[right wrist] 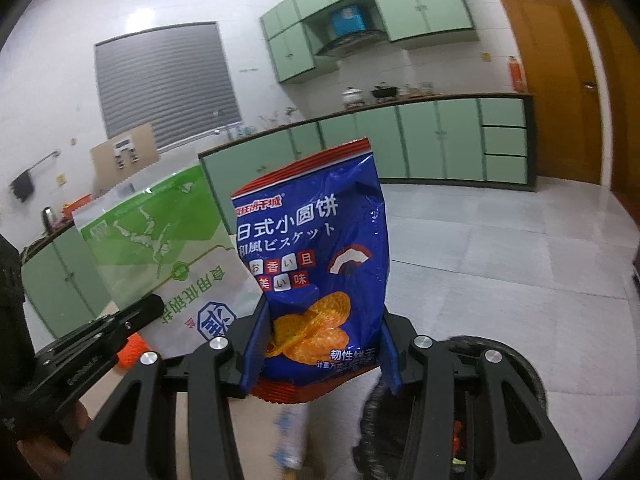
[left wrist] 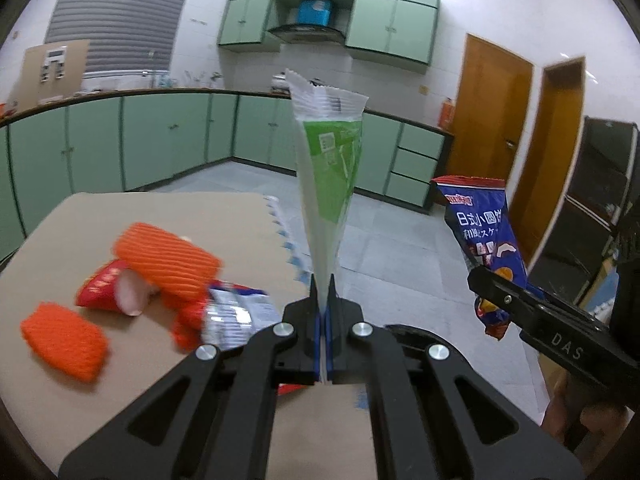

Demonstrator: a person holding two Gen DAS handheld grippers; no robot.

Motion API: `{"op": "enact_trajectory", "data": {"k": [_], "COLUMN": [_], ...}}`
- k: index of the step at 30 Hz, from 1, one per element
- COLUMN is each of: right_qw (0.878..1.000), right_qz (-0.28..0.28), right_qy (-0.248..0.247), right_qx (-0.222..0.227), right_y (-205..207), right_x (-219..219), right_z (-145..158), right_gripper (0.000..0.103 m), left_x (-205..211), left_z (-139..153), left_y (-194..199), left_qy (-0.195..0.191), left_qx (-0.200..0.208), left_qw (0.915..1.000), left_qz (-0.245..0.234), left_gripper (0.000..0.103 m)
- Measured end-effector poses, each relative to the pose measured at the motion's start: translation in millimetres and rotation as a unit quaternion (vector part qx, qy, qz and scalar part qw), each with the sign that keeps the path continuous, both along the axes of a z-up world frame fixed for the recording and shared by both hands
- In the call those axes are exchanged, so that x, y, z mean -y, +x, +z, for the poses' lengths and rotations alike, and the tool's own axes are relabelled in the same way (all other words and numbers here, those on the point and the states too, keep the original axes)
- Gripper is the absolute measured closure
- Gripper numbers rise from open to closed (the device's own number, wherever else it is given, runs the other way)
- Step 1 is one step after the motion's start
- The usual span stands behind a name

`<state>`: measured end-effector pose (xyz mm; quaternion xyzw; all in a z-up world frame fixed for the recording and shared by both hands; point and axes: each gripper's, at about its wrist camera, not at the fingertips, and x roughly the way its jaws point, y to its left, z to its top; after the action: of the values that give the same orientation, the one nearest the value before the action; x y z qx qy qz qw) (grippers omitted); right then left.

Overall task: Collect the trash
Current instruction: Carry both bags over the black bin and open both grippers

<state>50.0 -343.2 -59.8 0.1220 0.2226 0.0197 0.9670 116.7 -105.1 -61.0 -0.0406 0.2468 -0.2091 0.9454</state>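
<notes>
While both of my tools are raised above the brown cardboard-covered table (left wrist: 120, 392), my left gripper (left wrist: 322, 304) has its black, blue-lined jaws pressed together on the bottom edge of the green and white packet (left wrist: 330, 160), a flat glossy pouch with a crimped, zigzag top; seen edge-on in the left wrist view it rises upright as a thin wedge, while the right wrist view shows its broad printed face. My right gripper (right wrist: 320, 344) pinches the blue biscuit bag (right wrist: 316, 264) between its blue pads (right wrist: 256, 344), which sit well apart against the two side edges of the bag; the bag is crinkled shiny foil with red crimped seams at top and bottom, and it stands upright and slightly bowed. The two held packets hang near each other, the blue one to the right of the green one. On the table lie two orange foam nets (left wrist: 64, 336) with a ribbed mesh texture, a red wrapper (left wrist: 102, 290) with a pale torn mouth, and a crumpled silver and blue wrapper (left wrist: 236, 312). Below my right gripper, a round bin with a black wrinkled liner (right wrist: 370, 420) is partly visible, blurred.
</notes>
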Motion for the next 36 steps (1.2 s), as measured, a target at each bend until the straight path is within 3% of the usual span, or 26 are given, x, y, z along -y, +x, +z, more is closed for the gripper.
{"op": "enact_trajectory", "data": {"k": [10,19,27,33,36], "right_qw": [0.996,0.989,0.982,0.98,0.979], "right_qz": [-0.077,-0.123,-0.142,-0.152,-0.155], "right_qy": [-0.023,-0.009,0.015,0.016,0.015], "right_qx": [-0.029,-0.085,-0.122,-0.13,-0.131], "right_y": [-18.3,-19.2,-6.7,-2.4,-0.3], "right_x": [55.9,96.0,122.5,134.7,135.1], "right_z": [-19.6,-61.6,-90.0,-97.1,-97.0], "right_gripper": [0.056,0.056,0.054,0.042,0.04], "left_x": [73.6,128.2,152.7,157.7,162.9], "left_z": [-32.2,-71.0,-93.1,-98.8,-96.0], "left_y": [10.3,23.1,36.9,43.2,44.5], "left_qy": [0.004,0.02,0.039,0.042,0.041], "left_qx": [-0.012,-0.041,-0.065,-0.077,-0.076], "left_qw": [0.9979,0.9934,0.99,0.9892,0.9894], "left_qz": [-0.063,-0.105,-0.118,-0.117,-0.116], "left_gripper": [0.103,0.103,0.102,0.099,0.09]}}
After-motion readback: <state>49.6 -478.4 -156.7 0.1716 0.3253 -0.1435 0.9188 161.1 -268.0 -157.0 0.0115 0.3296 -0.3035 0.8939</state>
